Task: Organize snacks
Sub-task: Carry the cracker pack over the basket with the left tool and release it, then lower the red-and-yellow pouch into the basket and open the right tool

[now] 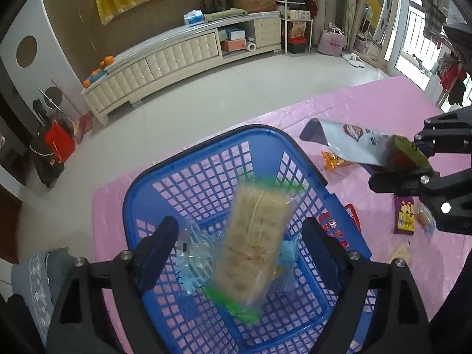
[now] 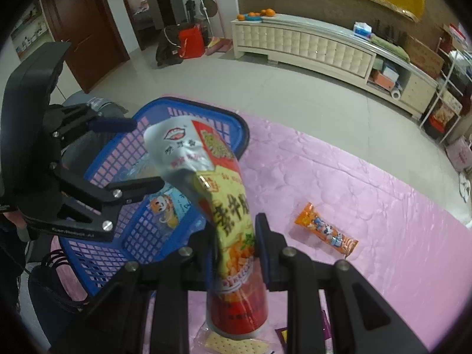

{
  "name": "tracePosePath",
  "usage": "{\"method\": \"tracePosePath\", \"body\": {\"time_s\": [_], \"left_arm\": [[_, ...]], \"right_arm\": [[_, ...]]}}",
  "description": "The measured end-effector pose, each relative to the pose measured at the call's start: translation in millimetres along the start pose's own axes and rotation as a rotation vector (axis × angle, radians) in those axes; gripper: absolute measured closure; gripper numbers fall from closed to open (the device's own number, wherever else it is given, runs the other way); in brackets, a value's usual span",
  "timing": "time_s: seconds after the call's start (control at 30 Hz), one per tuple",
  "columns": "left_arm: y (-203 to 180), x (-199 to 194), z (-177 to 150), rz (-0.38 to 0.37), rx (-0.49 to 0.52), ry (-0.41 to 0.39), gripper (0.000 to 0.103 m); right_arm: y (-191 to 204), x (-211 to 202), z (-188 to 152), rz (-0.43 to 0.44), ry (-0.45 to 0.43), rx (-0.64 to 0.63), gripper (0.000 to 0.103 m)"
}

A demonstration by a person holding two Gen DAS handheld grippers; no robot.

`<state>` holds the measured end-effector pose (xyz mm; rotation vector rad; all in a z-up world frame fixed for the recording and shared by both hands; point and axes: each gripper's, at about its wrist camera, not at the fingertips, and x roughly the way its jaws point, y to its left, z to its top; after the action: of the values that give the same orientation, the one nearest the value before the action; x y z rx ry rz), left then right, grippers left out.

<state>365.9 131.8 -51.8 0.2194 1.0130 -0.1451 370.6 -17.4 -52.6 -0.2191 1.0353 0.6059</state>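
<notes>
Lying blurred between the spread jaws of the left gripper (image 1: 242, 247), a clear-wrapped rectangular pack of pale crackers with green end seals (image 1: 253, 242) is seen over the open interior of the blue plastic lattice basket (image 1: 203, 159). Neither blue pad (image 1: 156, 253) touches the pack; the left gripper is released. Whether the pack has reached the basket floor cannot be told from the blur. Beneath it, clear and light-blue wrapped snack packets (image 1: 197, 250) are seen at the basket bottom.

The right gripper (image 2: 233, 244) is clenched on a tall silver, yellow and red foil snack pouch (image 2: 227, 206), gripped across its middle, with its silver upper end bent toward the basket rim. In the left wrist view, this pouch is held beside the basket, above the table.

The basket rests on a pink wrinkled tablecloth (image 2: 354, 183). An orange printed snack tube (image 2: 324, 230) lies flat on the cloth, well apart from the basket. A purple and yellow snack packet (image 1: 405, 215) lies near the right gripper. A flat cracker packet (image 2: 233, 345) is visible under the pouch's lower end.
</notes>
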Motion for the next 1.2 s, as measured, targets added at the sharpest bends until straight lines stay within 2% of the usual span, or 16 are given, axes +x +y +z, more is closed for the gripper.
{"method": "tracePosePath", "body": {"time_s": [0.37, 0.67, 0.83, 0.93, 1.0, 1.2], "left_arm": [[12.6, -33.5, -15.3, -0.002, -0.048, -0.021, 0.019], [40.8, -60.3, -35.8, 0.037, -0.104, -0.038, 0.019], [56.6, -68.6, -46.6, 0.042, -0.141, -0.042, 0.019], [68.3, -66.4, -52.2, 0.034, -0.193, -0.035, 0.019], [71.0, -64.4, -55.8, 0.035, -0.203, -0.03, 0.019], [79.3, -53.9, -58.9, 0.055, -0.209, -0.008, 0.019]], "right_arm": [[13.1, -19.7, 11.0, -0.01, -0.018, -0.039, 0.075], [47.8, -22.0, 32.2, -0.014, -0.041, -0.135, 0.074], [76.3, -9.2, 48.9, -0.043, -0.044, -0.232, 0.074], [88.5, 3.8, 52.5, -0.027, -0.028, -0.276, 0.074], [91.2, 13.0, 55.3, -0.009, -0.011, -0.279, 0.074], [89.2, 41.3, 60.0, -0.048, 0.031, -0.314, 0.074]]}}
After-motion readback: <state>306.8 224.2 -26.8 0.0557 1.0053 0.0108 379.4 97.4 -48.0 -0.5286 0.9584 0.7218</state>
